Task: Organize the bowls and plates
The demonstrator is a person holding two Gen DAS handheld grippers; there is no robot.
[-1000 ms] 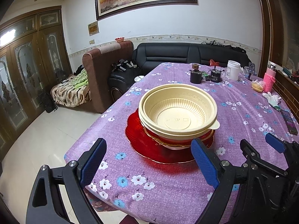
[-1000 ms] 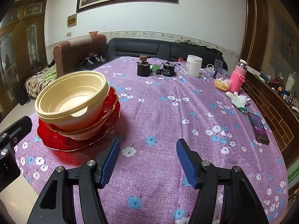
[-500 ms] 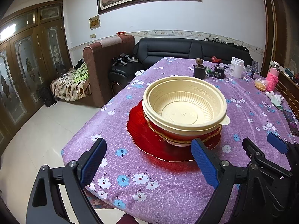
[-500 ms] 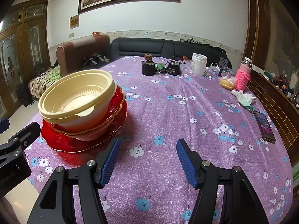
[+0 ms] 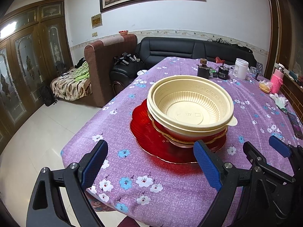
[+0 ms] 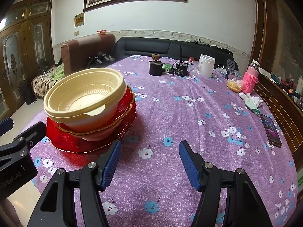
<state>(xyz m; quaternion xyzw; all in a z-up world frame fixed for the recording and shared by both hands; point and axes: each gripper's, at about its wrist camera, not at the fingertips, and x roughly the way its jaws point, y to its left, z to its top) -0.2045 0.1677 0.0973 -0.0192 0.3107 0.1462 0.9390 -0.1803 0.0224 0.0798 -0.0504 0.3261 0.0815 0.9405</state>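
Observation:
A stack stands near the table's left front corner: cream plastic bowls (image 5: 191, 106) (image 6: 85, 92) nested on top, red gold-rimmed dishes under them, and a wide red plate (image 5: 151, 140) (image 6: 62, 141) at the bottom. My left gripper (image 5: 149, 162) hangs open just in front of the stack, nothing between its blue pads. My right gripper (image 6: 149, 157) is open over bare cloth, to the right of the stack and apart from it. Part of the right gripper (image 5: 278, 148) shows at the right edge of the left wrist view.
The purple flowered tablecloth (image 6: 189, 113) covers a long table. At the far end stand a dark grinder (image 6: 155, 66), a black device (image 6: 181, 68), a white jar (image 6: 206, 65) and a pink bottle (image 6: 251, 77). A glove (image 6: 251, 101) and a phone (image 6: 270, 129) lie at the right. Sofas stand beyond.
Both views have drawn back and tilted slightly, so the stack sits a little higher and farther in frame. The dishes have not moved and both grippers stay open.

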